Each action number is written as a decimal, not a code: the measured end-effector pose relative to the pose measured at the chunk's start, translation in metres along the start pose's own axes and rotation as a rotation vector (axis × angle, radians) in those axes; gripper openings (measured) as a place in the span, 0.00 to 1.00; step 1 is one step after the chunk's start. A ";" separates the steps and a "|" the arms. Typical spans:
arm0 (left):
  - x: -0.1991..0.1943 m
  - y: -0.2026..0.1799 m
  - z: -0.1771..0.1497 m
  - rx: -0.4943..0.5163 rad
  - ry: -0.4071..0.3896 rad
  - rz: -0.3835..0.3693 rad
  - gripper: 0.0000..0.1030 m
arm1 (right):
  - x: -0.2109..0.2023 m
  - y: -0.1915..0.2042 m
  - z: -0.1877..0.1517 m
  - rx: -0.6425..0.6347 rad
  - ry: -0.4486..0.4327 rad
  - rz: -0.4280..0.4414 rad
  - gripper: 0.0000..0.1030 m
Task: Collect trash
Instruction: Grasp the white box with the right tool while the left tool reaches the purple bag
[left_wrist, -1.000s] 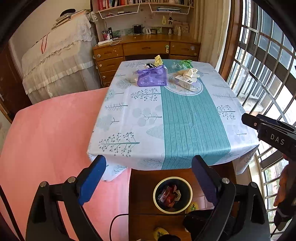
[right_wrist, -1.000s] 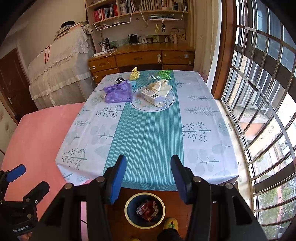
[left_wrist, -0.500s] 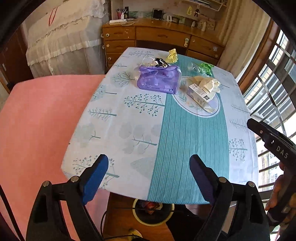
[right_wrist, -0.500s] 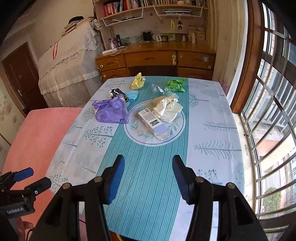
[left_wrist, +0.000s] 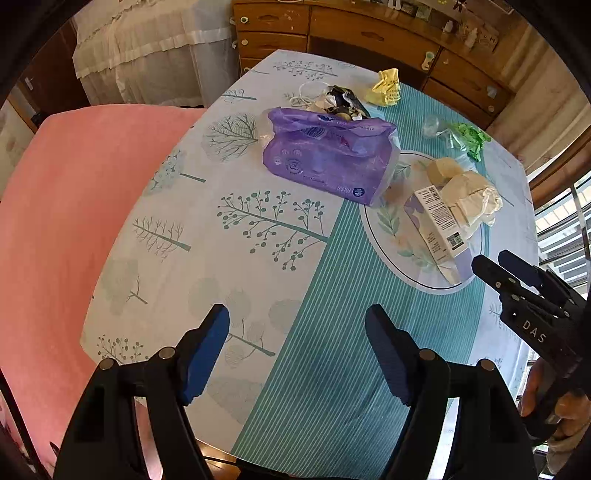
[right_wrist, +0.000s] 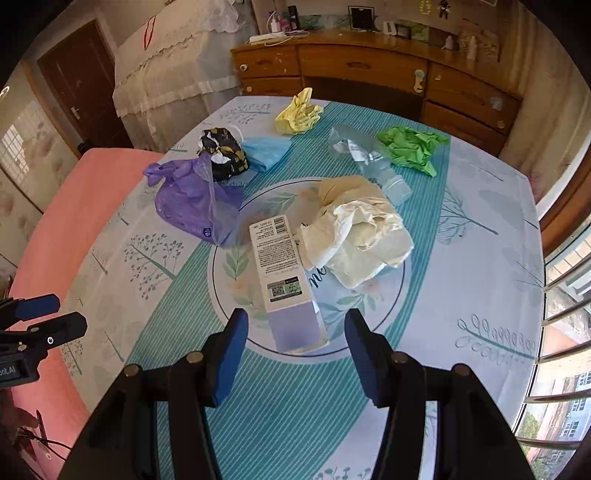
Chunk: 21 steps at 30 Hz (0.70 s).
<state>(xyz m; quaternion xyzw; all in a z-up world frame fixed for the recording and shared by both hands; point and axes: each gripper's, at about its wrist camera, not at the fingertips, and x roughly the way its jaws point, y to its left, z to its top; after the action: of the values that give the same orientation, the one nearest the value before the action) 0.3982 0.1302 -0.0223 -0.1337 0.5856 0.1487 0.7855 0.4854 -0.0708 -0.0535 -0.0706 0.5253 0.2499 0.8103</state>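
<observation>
Trash lies on the tablecloth (left_wrist: 258, 240): a purple plastic bag (left_wrist: 328, 158), a white and lilac box (right_wrist: 280, 266), crumpled cream paper (right_wrist: 362, 236), a green wad (right_wrist: 412, 147), a yellow wad (right_wrist: 297, 112), a black wrapper (right_wrist: 221, 149), a blue mask (right_wrist: 267, 151) and a clear bottle (right_wrist: 365, 158). My right gripper (right_wrist: 297, 319) hovers open over the near end of the box, its pads off it. My left gripper (left_wrist: 295, 317) is over bare cloth short of the purple bag, its jaws closing with nothing between them.
A wooden dresser (right_wrist: 369, 70) stands behind the table. A pink surface (left_wrist: 55, 221) lies to the left, with lace-covered furniture (right_wrist: 166, 74) behind it. Window bars (right_wrist: 565, 314) run along the right. A hand (left_wrist: 554, 410) holds the right gripper's handle.
Both grippers moved forward over the table and tipped down toward the trash. The floor bin dropped out of view. The left jaws narrowed.
</observation>
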 end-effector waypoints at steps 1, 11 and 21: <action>0.004 0.000 0.003 -0.009 0.013 0.002 0.72 | 0.008 0.000 0.003 -0.009 0.008 0.003 0.53; 0.011 -0.004 0.037 -0.035 0.036 0.020 0.72 | 0.053 0.007 0.018 -0.106 0.066 0.008 0.37; 0.012 -0.018 0.086 -0.094 0.019 -0.017 0.86 | 0.036 0.009 0.034 -0.102 0.007 0.092 0.35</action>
<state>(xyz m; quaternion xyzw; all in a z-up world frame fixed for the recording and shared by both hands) 0.4838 0.1476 -0.0091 -0.1767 0.5844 0.1682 0.7739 0.5201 -0.0383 -0.0692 -0.0883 0.5173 0.3132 0.7916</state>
